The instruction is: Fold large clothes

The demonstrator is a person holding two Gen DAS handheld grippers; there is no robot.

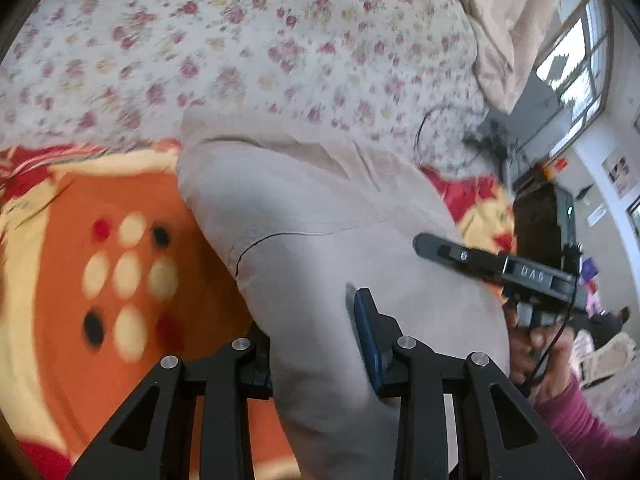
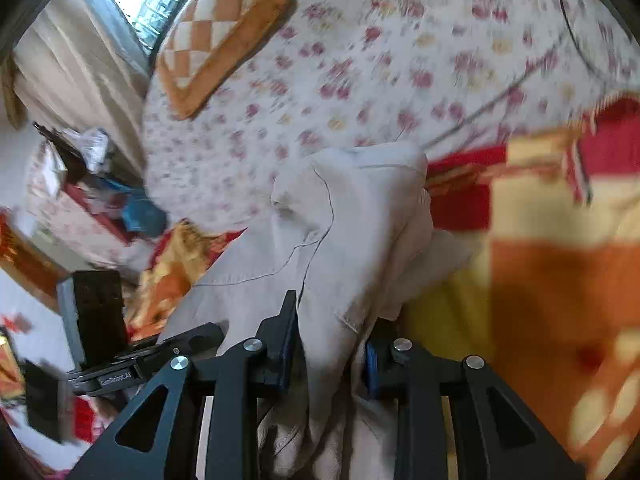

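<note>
Here, on a bed with a flowered sheet point(image 1: 240, 40), both grippers are clamped narrow on one end of beige trousers point(image 1: 320, 208): left gripper point(image 1: 316, 340), right gripper point(image 2: 332, 344). The fold seems underway; next, probably carry that end across.

Your left gripper point(image 1: 316, 344) and right gripper point(image 2: 332, 352) each have the garment point(image 1: 320, 208) bunched between their fingers. The garment runs forward over the blanket point(image 1: 52, 280) onto the bedsheet point(image 1: 200, 48). A cushion point(image 2: 216, 36) lies on the bedsheet at the far end. A cable point(image 2: 496, 100) lies on the bedsheet, right of the garment in your right wrist view.
</note>
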